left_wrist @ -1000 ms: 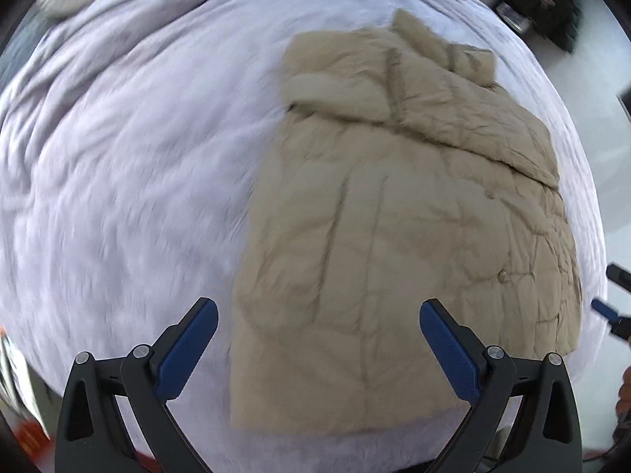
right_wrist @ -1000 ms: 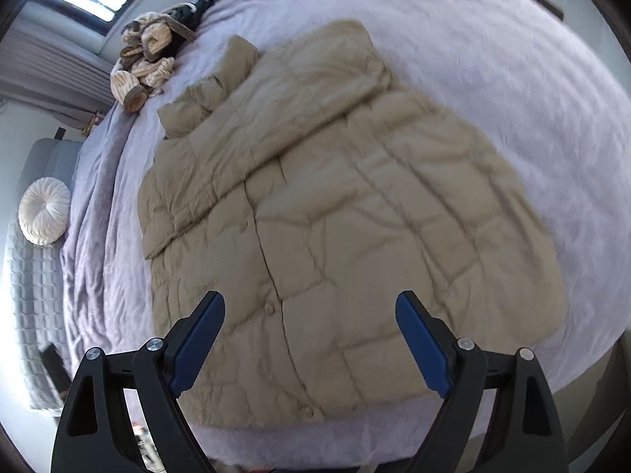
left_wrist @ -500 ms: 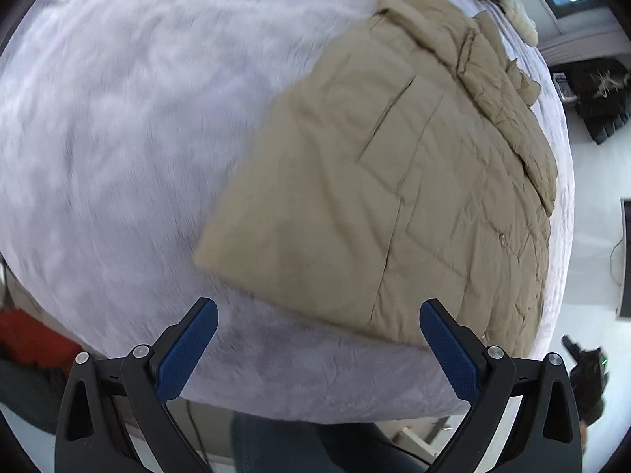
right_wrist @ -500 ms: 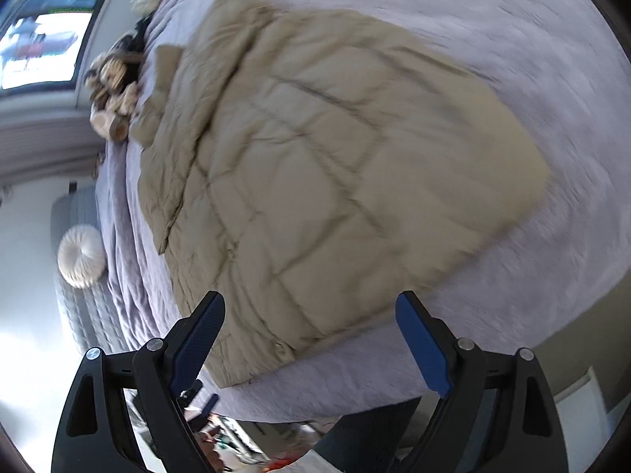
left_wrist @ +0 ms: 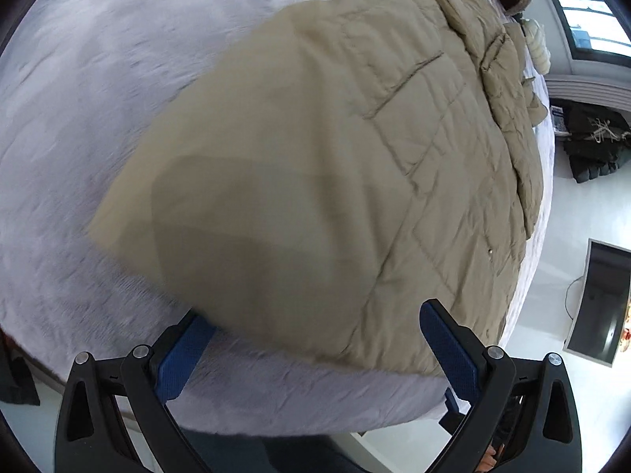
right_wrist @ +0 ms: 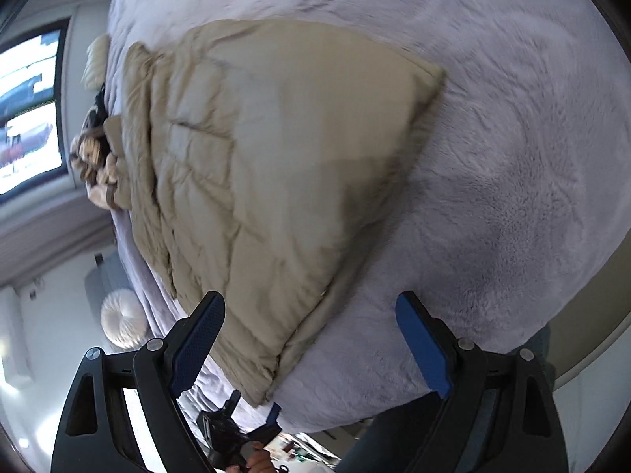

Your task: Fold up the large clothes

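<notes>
Two claws are spread wide and hold nothing: the left gripper (left_wrist: pixel 315 349) and the right gripper (right_wrist: pixel 315 339), both with bumpy blue pads. Just past them lies the puffy tan coat (left_wrist: pixel 355 165), stitched in squares, near the fuzzy grey blanket's (right_wrist: pixel 512 157) front edge.

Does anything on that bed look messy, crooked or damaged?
Nothing looks damaged or spilled. The tan padded jacket lies flat on the grey fuzzy bedspread, with its top part folded over near the collar. A pile of beige knitted things sits bunched at the far end of the bed, the only untidy spot.
</notes>
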Demonstrator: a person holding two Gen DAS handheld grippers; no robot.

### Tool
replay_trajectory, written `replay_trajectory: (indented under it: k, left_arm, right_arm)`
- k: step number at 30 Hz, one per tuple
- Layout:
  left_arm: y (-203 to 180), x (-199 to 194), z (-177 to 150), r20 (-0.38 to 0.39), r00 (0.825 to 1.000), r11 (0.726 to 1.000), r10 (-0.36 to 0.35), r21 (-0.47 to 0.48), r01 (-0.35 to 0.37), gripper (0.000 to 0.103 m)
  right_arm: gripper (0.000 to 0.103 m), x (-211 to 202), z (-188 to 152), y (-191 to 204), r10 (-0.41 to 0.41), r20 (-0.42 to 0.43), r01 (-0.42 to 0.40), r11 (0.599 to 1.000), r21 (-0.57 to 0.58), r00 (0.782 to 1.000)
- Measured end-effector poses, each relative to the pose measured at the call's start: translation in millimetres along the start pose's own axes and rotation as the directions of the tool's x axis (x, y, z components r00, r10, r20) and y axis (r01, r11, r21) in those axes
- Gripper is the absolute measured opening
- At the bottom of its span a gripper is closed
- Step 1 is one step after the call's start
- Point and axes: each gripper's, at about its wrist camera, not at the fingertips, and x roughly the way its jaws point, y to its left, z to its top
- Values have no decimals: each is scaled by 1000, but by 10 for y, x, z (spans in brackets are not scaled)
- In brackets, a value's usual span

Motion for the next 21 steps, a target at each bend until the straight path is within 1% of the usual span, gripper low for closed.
replay_trajectory:
  k: [5, 6, 7, 8, 9, 10, 11, 12, 13, 14, 15, 17, 21]
  left_arm:
    - [-191, 97, 180, 3, 1000, 1000, -9, 6, 8, 103]
    - [-212, 88, 200, 6, 1000, 1000, -13, 8, 13, 100]
    - [-244, 67, 222, 11, 1000, 1000, -21, 15, 21, 85]
    - [-262, 60, 252, 3, 1000, 999, -22, 25, 22, 76]
    - [-272, 62, 272, -6, 1000, 999, -25, 32, 25, 57]
    - [-274, 51, 289, -13, 999, 999, -35, 41, 36, 35]
    - [-289, 31, 321, -25, 998, 997, -56, 60, 58, 24]
    - [-294, 3, 343, -29, 997, 995, -68, 73, 70, 17]
    - [-305, -45, 369, -32, 996, 992, -84, 89, 86, 14]
    - [-332, -84, 391, -39, 994, 989, -101, 105, 105, 14]
    - [-361, -131, 407, -46, 993, 985, -112, 124, 117, 14]
    - [-417, -242, 435, -60, 989, 978, -133, 152, 140, 14]
    - [-594, -500, 568, -72, 982, 960, -177, 206, 188, 14]
  right_arm:
    - [90, 133, 109, 11, 65, 13, -66, 997, 28, 998]
    - [90, 166, 138, 26, 82, 18, -83, 996, 36, 996]
    - [90, 195, 157, 43, 97, 22, -98, 994, 44, 995]
    - [91, 217, 169, 68, 106, 26, -107, 993, 48, 994]
    - [91, 240, 173, 99, 117, 32, -119, 991, 53, 993]
    - [90, 255, 167, 126, 124, 38, -126, 990, 58, 992]
    - [89, 257, 158, 144, 125, 42, -128, 990, 59, 991]
    - [80, 265, 152, 167, 123, 46, -126, 990, 59, 991]
    - [56, 273, 144, 187, 110, 48, -112, 992, 60, 993]
    - [25, 264, 146, 191, 94, 51, -98, 993, 62, 994]
    - [14, 259, 137, 199, 88, 56, -92, 994, 66, 995]
    - [11, 212, 120, 242, 96, 70, -99, 994, 46, 993]
    - [9, 75, 55, 436, 136, 90, -134, 991, -29, 987]
